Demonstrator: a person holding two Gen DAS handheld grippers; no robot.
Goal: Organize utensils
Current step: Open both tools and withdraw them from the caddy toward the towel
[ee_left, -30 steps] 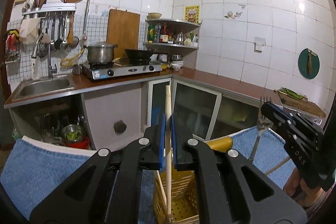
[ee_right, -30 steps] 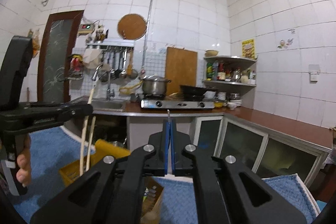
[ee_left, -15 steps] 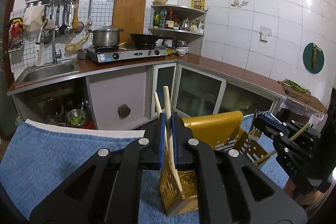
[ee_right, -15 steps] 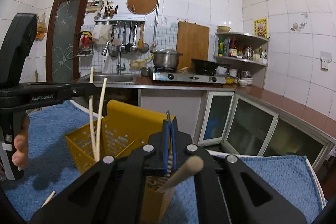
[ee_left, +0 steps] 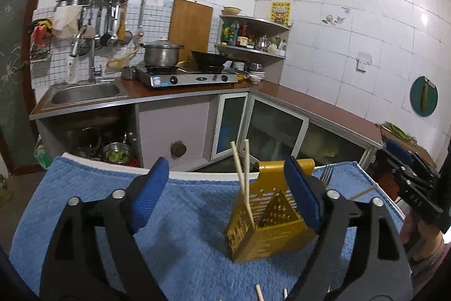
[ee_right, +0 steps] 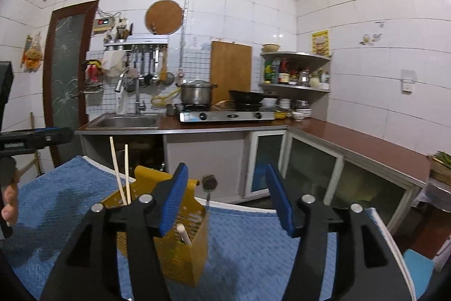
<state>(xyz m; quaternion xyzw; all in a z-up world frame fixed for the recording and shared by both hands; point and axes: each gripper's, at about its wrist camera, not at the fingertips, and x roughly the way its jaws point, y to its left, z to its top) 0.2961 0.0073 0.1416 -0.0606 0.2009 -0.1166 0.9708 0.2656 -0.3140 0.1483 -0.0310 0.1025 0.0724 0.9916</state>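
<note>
On a blue towel [ee_left: 183,216] spread over a table stands a yellow perforated utensil holder [ee_left: 267,219], upright, with a taller back panel. Two pale chopsticks [ee_left: 243,174] stand in it, leaning slightly and crossing near the rim. Fork tines [ee_left: 327,175] rise behind its right side, and a pale wooden handle [ee_left: 363,191] pokes out toward the right. Two more pale stick ends [ee_left: 259,292] lie on the towel at the bottom edge of the left wrist view.

The left gripper [ee_left: 228,188] has just been opening; its blue-padded jaws stand wide apart with nothing between the pads. Its right finger partly hides the holder's right side. The chopsticks stand free, just inside the gap.

The right gripper [ee_right: 225,199] has likewise just been opening and holds nothing. In its view the holder [ee_right: 180,253] sits low and left, partly hidden behind the left finger, with the chopsticks [ee_right: 119,174] upright at the back and a rounded wooden handle end [ee_right: 181,232] near the front. A person's fingers [ee_right: 8,205] show at the left edge.

Beyond the table runs an L-shaped brown counter [ee_left: 310,103] with a steel sink [ee_left: 84,92], a two-burner stove [ee_left: 191,78] carrying a lidded pot [ee_left: 162,54] and a dark wok [ee_left: 210,58]. Ladles hang on a wall rack [ee_left: 104,16]; a corner shelf [ee_left: 253,35] holds bottles.
</note>
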